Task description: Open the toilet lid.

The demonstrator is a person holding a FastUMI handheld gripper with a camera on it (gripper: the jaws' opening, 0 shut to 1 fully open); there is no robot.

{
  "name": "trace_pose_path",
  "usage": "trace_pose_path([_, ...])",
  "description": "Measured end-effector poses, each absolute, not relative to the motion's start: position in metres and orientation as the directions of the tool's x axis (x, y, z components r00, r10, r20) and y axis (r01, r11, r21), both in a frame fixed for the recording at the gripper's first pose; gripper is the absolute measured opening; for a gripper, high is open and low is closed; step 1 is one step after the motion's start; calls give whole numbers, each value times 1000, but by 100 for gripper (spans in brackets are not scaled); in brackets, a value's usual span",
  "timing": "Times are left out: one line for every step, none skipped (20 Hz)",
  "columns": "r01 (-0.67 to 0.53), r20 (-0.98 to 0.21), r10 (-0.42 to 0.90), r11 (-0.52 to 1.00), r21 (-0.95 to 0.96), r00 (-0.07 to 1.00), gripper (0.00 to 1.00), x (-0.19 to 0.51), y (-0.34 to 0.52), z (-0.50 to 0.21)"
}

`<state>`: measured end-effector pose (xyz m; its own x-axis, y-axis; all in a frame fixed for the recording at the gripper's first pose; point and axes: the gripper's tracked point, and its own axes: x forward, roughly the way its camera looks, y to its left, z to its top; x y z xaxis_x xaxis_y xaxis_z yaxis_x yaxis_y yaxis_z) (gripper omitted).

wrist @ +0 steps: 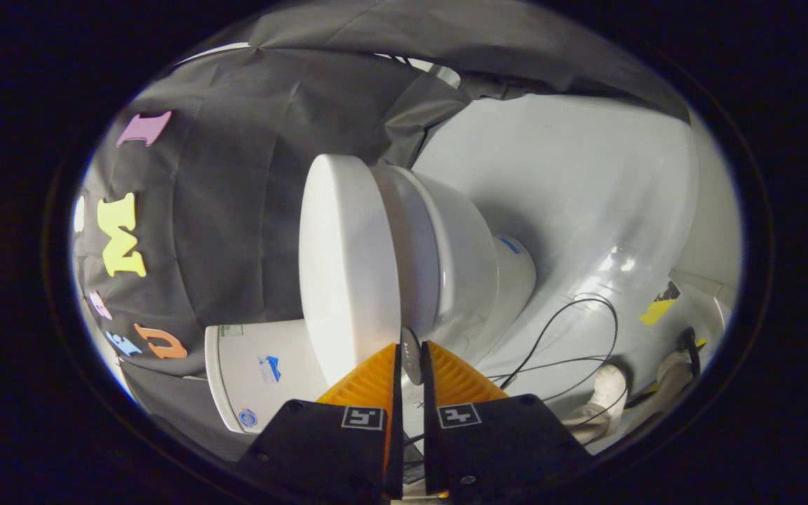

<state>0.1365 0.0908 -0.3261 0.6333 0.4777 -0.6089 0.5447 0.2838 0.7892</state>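
Your view is turned on its side, so the toilet (446,266) looks as if it lies sideways. The toilet lid (348,266) is white, smooth and shiny, with a rounded shape and a thick, curved edge. It sits flat on the seat (414,259), so it is not opened. Under the seat, the bowl (470,273) is white and glossy too, and it gets narrower toward the floor (586,196). The tank (257,372) is a white, smooth box with small blue stickers on it, and it stands next to the black cloth wall (250,189), which is soft and wrinkled.

Your hand-held gripper (411,358) is right at the rim of the lid, near the tank. Its two fingers (369,382) are shaped like wedges and have ridges on them. They are squeezed nearly together, and the thin edge of the lid looks pinched in the narrow gap between them. The edge there shows as a small grey sliver.

The floor is pale, smooth and shiny, with bright spots of light on it. Thin black cables (572,337) curl across it beside the bowl. A bit of yellow and black tape (660,305) is stuck on the floor further off. You can also see a person's light shoes (611,393) on the floor, close to the cables.
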Motion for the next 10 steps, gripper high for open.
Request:
trace_pose_path([533, -602, 477, 289, 795, 640, 15, 136, 90, -324])
trace_pose_path([527, -597, 479, 289, 799, 643, 15, 136, 90, -324])
trace_pose_path([524, -592, 480, 284, 803, 647, 15, 137, 90, -323])
trace_pose_path([521, -588, 481, 281, 806, 650, 15, 137, 91, -323])
trace_pose_path([517, -585, 480, 281, 808, 654, 15, 137, 91, -323])
trace_pose_path([510, -584, 477, 290, 810, 657, 15, 138, 90, -322])
trace_pose_path([499, -581, 475, 301, 813, 661, 15, 137, 91, -319])
trace_pose_path([487, -578, 471, 312, 816, 667, 15, 138, 91, -316])
trace_pose_path([468, -571, 465, 327, 821, 676, 15, 139, 91, -311])
trace_pose_path([447, -565, 460, 347, 825, 685, 15, 140, 91, -306])
